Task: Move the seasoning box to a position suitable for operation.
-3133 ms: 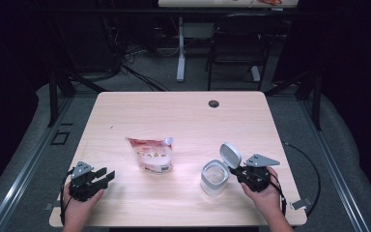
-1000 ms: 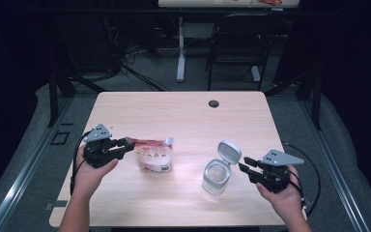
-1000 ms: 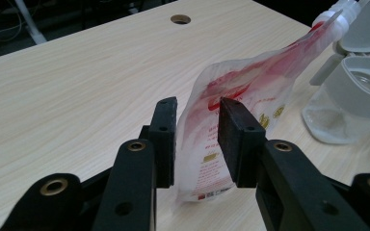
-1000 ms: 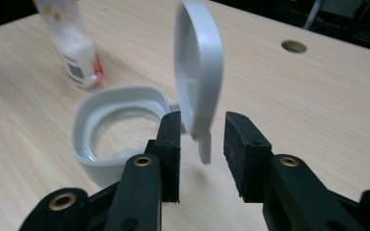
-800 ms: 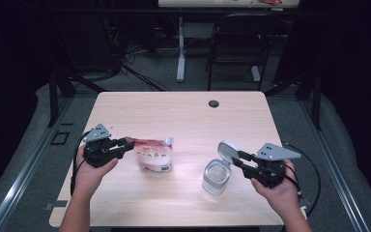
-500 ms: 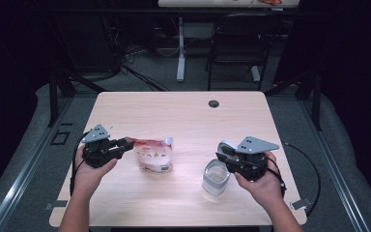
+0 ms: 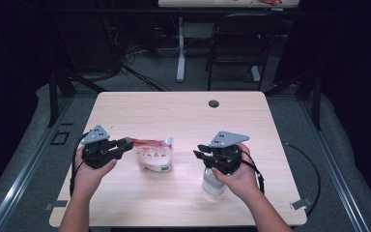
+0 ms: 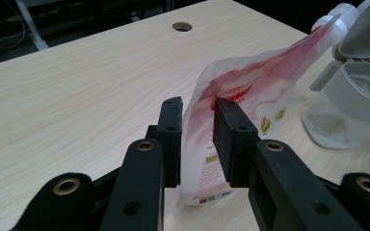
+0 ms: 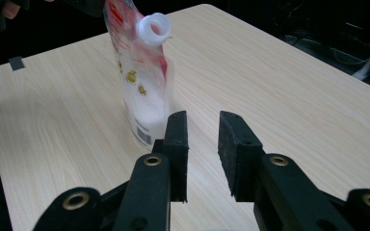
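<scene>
Both tools had just been closing, the left tool (image 8: 197, 139) astride the pouch (image 8: 250, 91) edge and the right tool (image 7: 204, 153), ungripped, moved left above the jar (image 7: 214, 181); a weak pinch risked toppling the pouch on the counter (image 7: 174, 116).

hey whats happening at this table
A person holds a gripper in each hand at a wooden table. The left gripper has been closing its jaws around the upper edge of a red and white spouted refill pouch; whether the pads press it yet is unclear. The right gripper hovers above a clear jar whose flip lid stands open, its jaws also narrowing with nothing between them.
</scene>
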`<state>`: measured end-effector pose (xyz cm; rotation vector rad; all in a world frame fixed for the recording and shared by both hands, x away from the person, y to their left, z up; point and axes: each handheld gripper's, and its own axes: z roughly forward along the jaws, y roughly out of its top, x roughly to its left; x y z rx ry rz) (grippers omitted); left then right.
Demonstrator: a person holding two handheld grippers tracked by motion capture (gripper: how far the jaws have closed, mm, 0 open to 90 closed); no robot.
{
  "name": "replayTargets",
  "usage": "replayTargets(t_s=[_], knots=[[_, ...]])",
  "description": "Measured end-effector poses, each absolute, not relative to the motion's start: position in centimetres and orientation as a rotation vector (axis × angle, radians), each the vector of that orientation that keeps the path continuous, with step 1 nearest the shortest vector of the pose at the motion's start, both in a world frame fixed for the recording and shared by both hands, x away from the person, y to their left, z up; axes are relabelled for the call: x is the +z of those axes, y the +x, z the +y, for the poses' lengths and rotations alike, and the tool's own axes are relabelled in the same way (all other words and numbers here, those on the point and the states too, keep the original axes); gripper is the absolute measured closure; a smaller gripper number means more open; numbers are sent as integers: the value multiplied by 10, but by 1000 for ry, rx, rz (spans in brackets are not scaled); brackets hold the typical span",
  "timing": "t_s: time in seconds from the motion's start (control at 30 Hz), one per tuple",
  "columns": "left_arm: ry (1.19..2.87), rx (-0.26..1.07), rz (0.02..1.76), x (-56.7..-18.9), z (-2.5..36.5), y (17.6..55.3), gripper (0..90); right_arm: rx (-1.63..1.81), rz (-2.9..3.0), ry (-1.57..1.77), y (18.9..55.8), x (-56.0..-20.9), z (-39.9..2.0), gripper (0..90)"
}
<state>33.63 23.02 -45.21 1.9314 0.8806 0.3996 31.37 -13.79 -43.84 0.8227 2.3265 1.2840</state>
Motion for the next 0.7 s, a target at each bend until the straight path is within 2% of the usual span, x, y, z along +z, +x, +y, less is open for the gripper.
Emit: replayTargets(t_s=[0.7], knots=[[1926,396,875,-452,230,335,742,1319,2401,743,336,-442,-92,703]])
